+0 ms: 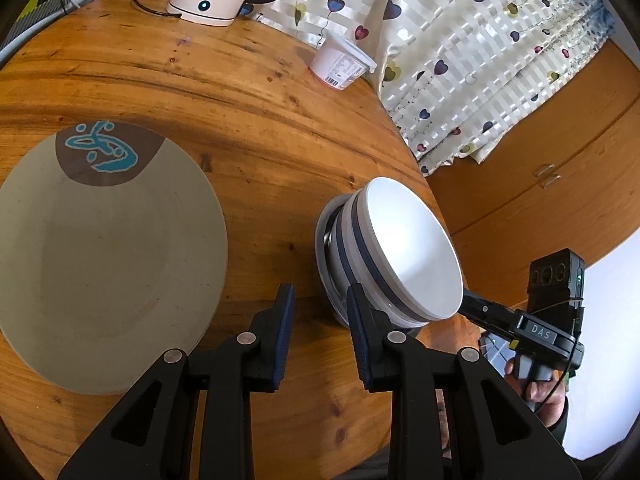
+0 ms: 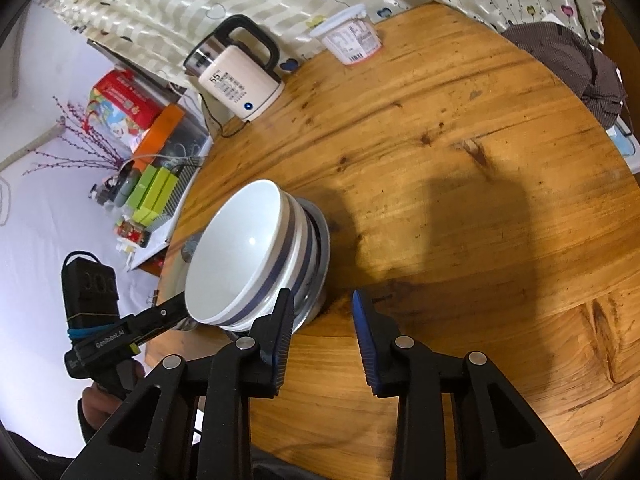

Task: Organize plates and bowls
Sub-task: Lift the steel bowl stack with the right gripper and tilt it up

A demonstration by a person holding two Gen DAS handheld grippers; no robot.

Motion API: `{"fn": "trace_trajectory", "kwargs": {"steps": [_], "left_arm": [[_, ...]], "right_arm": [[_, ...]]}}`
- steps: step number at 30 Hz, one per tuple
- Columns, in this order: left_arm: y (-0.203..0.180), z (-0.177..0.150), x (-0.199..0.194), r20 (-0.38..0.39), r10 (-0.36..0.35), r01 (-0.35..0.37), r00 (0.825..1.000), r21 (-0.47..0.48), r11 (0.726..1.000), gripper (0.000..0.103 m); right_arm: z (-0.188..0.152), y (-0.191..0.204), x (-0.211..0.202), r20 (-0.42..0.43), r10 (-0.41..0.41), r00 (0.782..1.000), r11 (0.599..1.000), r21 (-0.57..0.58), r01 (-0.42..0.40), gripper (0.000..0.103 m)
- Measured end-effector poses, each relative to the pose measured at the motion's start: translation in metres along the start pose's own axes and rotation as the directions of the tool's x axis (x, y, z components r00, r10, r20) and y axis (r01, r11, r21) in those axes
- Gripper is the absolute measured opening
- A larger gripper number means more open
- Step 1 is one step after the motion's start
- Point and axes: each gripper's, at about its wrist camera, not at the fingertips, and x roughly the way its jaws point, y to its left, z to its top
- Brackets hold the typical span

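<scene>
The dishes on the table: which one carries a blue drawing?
The large grey plate, lying flat apart from the others; a blue figure sits on a brown patch at its rim. The stacked white bowls have only dark blue bands.

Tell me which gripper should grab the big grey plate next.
Left. The grey plate lies just beside the left gripper, whose jaws are open and empty. The right gripper sits beyond the stacked bowls, farther away.

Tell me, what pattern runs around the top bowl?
White bowl with dark blue bands; clearest in right wrist view.
</scene>
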Motion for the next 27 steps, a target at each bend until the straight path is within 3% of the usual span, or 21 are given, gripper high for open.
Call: {"fn": "trace_trajectory", "kwargs": {"steps": [8, 20, 27], "left_arm": [[0.002, 0.001, 0.008, -0.028, 0.010, -0.011, 1.000, -0.006, 1.000, 0.028], [0.004, 0.004, 0.018, -0.053, 0.003, -0.004, 0.999, -0.020, 1.000, 0.028], [0.005, 0.006, 0.019, -0.060, -0.015, 0.014, 0.998, -0.017, 1.000, 0.026]], "right_arm": [[0.002, 0.002, 0.008, -0.022, 0.007, 1.000, 1.000, -0.008, -0.007, 0.018], [0.007, -0.003, 0.019, -0.047, 0.059, 0.997, 0.998, 0.018, -0.058, 0.009], [0.007, -0.010, 0.020, -0.057, 0.109, 0.992, 0.993, 0.059, -0.105, 0.009]]}}
